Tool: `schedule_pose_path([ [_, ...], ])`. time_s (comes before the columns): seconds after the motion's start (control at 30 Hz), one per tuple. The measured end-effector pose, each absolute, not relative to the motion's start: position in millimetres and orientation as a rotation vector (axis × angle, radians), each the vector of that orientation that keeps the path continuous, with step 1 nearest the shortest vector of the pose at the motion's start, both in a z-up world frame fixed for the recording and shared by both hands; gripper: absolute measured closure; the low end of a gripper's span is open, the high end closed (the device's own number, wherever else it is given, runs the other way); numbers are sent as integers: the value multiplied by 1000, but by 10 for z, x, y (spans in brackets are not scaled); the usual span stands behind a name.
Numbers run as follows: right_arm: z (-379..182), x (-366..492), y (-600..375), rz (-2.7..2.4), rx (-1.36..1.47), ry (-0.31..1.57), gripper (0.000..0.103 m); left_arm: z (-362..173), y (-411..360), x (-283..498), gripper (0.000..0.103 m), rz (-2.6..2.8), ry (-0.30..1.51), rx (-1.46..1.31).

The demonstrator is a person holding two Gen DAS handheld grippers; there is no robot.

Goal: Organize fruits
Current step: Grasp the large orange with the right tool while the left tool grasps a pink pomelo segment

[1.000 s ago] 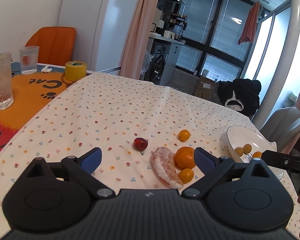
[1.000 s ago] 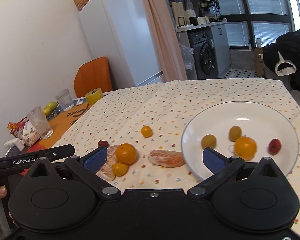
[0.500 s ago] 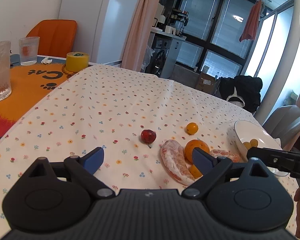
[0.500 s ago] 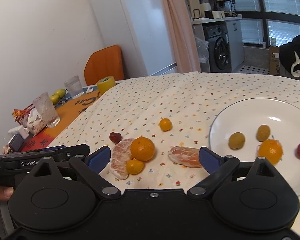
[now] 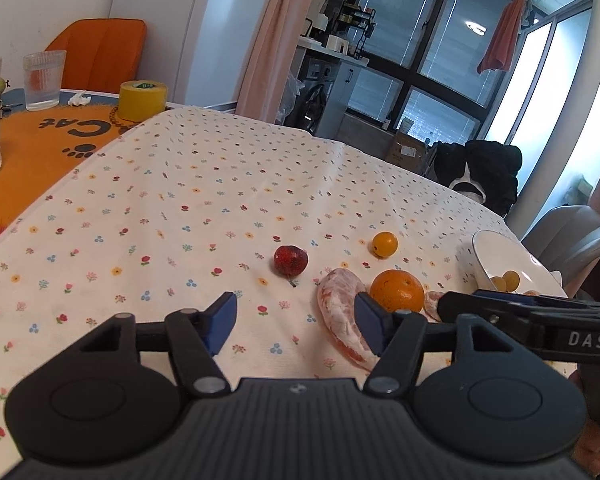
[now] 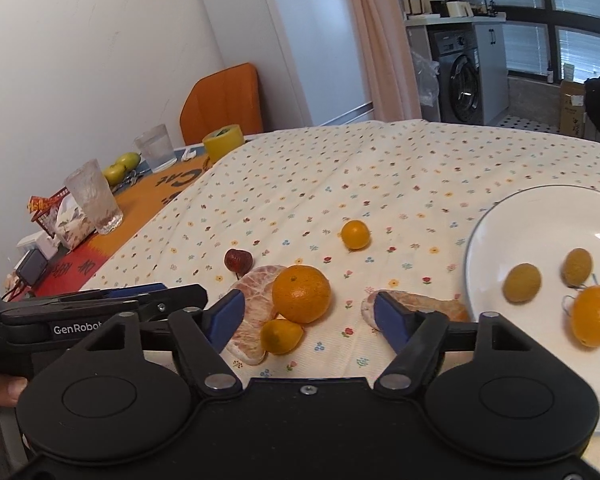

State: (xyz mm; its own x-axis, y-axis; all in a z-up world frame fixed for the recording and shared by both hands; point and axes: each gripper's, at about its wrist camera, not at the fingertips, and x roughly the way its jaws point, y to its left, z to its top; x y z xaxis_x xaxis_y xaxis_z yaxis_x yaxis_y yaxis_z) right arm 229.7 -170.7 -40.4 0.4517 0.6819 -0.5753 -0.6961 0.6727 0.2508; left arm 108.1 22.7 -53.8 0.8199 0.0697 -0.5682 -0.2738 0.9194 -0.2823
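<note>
Both the left gripper [image 5: 294, 322] and the right gripper [image 6: 309, 317] hover with jaws spread wide and empty above the tabletop with its flower-print cloth [image 6: 320, 184]. On it, a large round orange [image 6: 301, 293] touches a peeled pale-pink citrus piece [image 6: 252, 312] and a small orange kumquat [image 6: 281, 336]. A dark red berry [image 5: 290, 261] lies near them. The white round plate [image 6: 496, 224] holds more fruit.
</note>
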Motion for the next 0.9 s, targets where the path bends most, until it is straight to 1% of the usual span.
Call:
schedule_pose_path([
  [0.07,-426,2319,-1662,858,-27,707,39,-546,225,1101,43,182,588,-365],
  [0.17,-456,2355,-1606,865,-30,716,42,-553,234,1134,47,175,594,-368],
  [0.4,-507,2406,-1489,879,-38,730,44,-565,255,1185,55,167,603,-370],
  [0.53,-552,2441,-1409,881,-49,739,46,-572,262,1204,58,162,606,-376],
  [0.6,-588,2462,-1364,881,-59,750,54,-573,270,1219,59,155,607,-376],
  [0.63,-606,2472,-1343,872,-69,753,63,-574,270,1225,59,154,608,-376],
  [0.67,-618,2483,-1339,864,-73,753,64,-573,268,1234,59,153,610,-376],
  [0.9,-558,2470,-1452,878,-31,738,65,-579,241,1299,59,152,621,-370],
])
